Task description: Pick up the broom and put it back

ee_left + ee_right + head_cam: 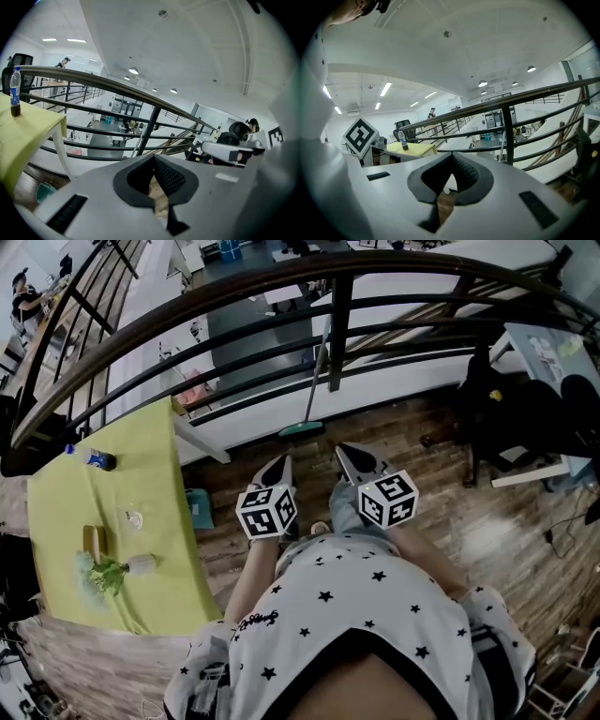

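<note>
both pairs of jaws were pressed together and held nothing: the left gripper (153, 158) showed only floor through the slit under its pads, and the right gripper (451, 155) looked the same. they were held side by side in front of the person's body, pointing slightly down toward the railing (337, 334).

the broom (302, 429) stood just past the two tips, its teal head on the wooden floor (450, 512) and its thin handle leaning up against the railing bars. that would fit a broom already set back in its place as well as one waiting to be lifted, and the pictures did not settle which. either way, the handle seemed propped only by its lean, so care lay in keeping the closed tips from nudging it sideways along the bars.

to the left stood a desk (66, 512) under a yellow-green cloth, carrying a bottle (97, 458), a glass (134, 518), a wooden block (92, 540) and a small plant (105, 573), with its white leg close to the broom head. a dark chair (506, 409) stood to the right. the railing's upright post rose right beside the handle and left little room there.
</note>
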Demonstrator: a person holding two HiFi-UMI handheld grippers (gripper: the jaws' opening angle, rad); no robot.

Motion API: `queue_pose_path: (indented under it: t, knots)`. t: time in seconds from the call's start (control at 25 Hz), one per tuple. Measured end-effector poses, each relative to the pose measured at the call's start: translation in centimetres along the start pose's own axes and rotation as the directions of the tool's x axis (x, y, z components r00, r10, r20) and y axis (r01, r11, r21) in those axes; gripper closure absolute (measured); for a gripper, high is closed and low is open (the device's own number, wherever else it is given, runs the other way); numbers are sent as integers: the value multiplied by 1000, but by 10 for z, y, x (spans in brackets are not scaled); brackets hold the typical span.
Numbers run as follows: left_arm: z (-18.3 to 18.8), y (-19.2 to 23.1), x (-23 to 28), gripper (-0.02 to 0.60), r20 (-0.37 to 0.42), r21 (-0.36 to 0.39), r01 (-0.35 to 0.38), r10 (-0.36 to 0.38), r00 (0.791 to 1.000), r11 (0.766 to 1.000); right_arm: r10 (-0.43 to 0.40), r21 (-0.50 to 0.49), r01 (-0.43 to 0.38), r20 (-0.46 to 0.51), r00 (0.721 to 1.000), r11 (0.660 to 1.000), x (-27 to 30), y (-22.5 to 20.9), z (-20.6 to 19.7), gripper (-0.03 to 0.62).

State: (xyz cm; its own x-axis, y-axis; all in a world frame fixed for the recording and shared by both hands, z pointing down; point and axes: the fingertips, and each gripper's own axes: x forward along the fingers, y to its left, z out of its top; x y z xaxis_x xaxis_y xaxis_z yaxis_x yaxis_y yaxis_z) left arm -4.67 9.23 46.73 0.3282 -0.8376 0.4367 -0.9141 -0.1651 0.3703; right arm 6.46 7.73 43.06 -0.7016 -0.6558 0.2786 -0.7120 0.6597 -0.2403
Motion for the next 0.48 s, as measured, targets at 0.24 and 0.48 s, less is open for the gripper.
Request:
queue_pose_path:
  t: [0.24, 0.48]
  knots:
    - [0, 5, -1, 569, -2, -9, -3, 3, 1000, 1000, -26, 2, 26, -16, 1000, 1000, 0, -6, -3, 600]
    - [-3, 9, -1, 569, -13, -22, -9, 9, 1000, 1000, -18, 22, 19, -21, 1000, 1000, 0, -6, -3, 601]
